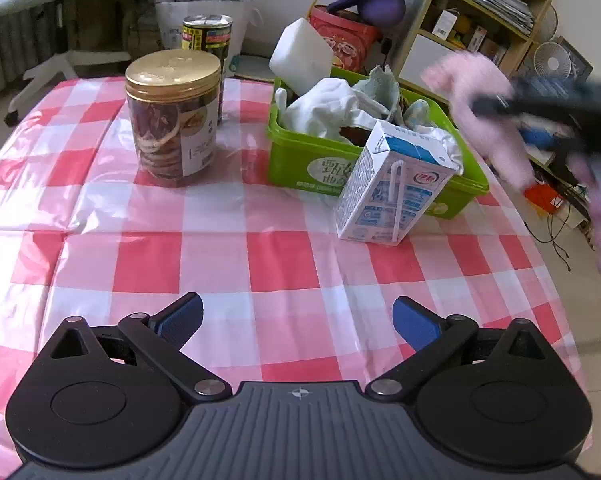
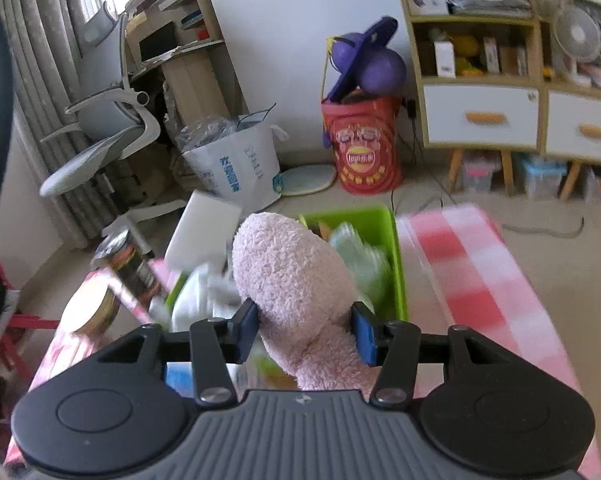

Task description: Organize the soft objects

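My right gripper (image 2: 305, 334) is shut on a fluffy pink plush toy (image 2: 296, 280), which it holds in the air above the near side of the green basket (image 2: 396, 264). In the left wrist view the pink plush toy (image 1: 480, 108) appears blurred to the right of the green basket (image 1: 300, 160), clamped in the dark right gripper (image 1: 500, 106). The basket holds white cloth (image 1: 324, 108), a pale green rag (image 1: 382, 84) and a white foam block (image 1: 300, 56). My left gripper (image 1: 296, 322) hovers open over the checked tablecloth with nothing between its fingers.
A milk carton (image 1: 388, 188) leans against the basket's front. A gold-lidded cookie jar (image 1: 172, 116) and a tin can (image 1: 208, 44) stand at the left. A shelf unit (image 2: 500, 80), a red bin (image 2: 364, 144) and an office chair (image 2: 108, 120) stand beyond the table (image 1: 220, 264).
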`<state>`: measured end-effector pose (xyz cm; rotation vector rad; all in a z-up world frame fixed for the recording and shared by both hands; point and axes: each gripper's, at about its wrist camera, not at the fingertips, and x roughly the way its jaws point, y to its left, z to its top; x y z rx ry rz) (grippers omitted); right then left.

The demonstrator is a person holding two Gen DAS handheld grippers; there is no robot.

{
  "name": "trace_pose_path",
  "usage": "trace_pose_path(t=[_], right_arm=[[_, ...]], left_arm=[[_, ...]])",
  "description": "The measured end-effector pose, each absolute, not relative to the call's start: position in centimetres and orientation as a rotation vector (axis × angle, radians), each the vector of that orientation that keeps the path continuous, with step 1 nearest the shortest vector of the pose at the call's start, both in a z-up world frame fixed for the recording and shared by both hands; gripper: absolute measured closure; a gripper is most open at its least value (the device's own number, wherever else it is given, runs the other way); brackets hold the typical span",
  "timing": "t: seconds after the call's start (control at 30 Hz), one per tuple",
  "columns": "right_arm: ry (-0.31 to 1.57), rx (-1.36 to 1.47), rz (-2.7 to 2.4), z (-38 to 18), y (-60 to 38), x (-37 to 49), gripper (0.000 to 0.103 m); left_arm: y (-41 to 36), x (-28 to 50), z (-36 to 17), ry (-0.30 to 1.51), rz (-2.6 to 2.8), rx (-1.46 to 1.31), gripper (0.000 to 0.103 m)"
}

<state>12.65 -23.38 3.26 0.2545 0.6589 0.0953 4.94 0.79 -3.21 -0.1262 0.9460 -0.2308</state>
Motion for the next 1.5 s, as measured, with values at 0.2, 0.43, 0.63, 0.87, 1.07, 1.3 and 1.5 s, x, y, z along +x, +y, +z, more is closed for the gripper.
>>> trace_pose_path(t=[0.2, 0.43, 0.63, 0.87, 1.07, 1.3, 1.5], right_arm=[[0.693, 0.232, 0.018, 2.3, -21.6, 19.1, 0.073], [0.747, 0.276, 0.015, 1.0, -22.3, 18.9, 0.054], [0.725, 0.279, 0.005, 2.8, -23.7, 15.3, 0.049], [0.718, 0.243, 0.007, 3.6, -23.8, 7.9, 0.044], [0.732, 0.244, -0.015, 4.1, -23.6, 2.7, 0.038], [0.777, 0.220, -0.043, 3.2, -22.6, -0.3, 0.031], [0.786, 0.195, -0.024, 2.8, -22.1, -1.0, 0.031]], left_arm=[[1.7, 5.3, -2.9, 0.948, -0.214, -0.171, 0.006], [1.9, 5.2, -2.6, 0.940, -0.224, -0.171, 0.006], [1.9, 5.0, -2.2, 0.916, -0.213, -0.174, 0.006], [0.9, 4.0, -1.8, 0.887, -0.182, -0.115, 0.006], [0.1, 2.5, -1.1, 0.860, -0.148, -0.048, 0.005], [-0.7, 1.3, -0.4, 0.864, -0.096, 0.004, 0.005], [-1.3, 1.0, -0.3, 0.885, -0.085, 0.012, 0.005]])
